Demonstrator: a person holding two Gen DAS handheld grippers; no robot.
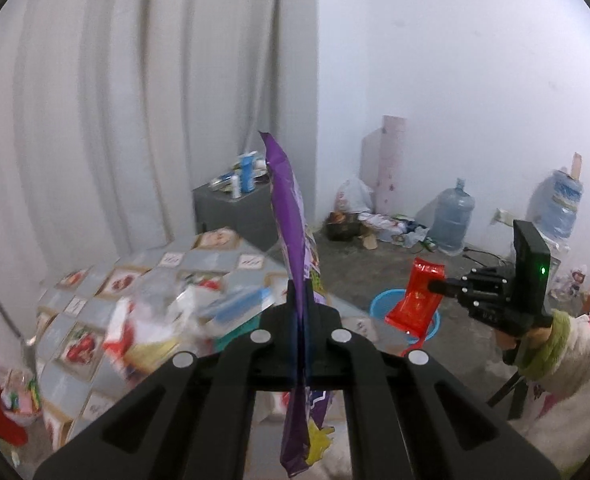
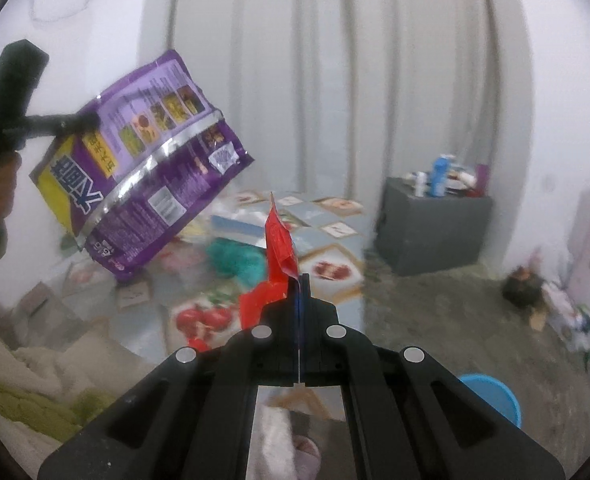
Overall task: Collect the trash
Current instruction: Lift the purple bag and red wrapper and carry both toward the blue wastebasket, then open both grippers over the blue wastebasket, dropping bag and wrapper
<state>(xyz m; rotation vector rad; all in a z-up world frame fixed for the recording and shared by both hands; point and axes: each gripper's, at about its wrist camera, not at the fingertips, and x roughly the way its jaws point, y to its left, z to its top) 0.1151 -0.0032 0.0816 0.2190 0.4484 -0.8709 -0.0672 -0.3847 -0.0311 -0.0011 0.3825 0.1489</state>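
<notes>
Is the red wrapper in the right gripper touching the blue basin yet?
Apart. In the left wrist view the red wrapper hangs pinched in the right gripper above the blue basin on the floor; the camera looks down on both.

Both grippers are raised and clamped tight. Left gripper pinches a purple bag, right gripper a red wrapper.

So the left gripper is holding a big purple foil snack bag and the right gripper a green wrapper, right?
Not quite: the right gripper holds a red wrapper, as the right wrist view shows. The left gripper does hold the big purple foil snack bag.
</notes>
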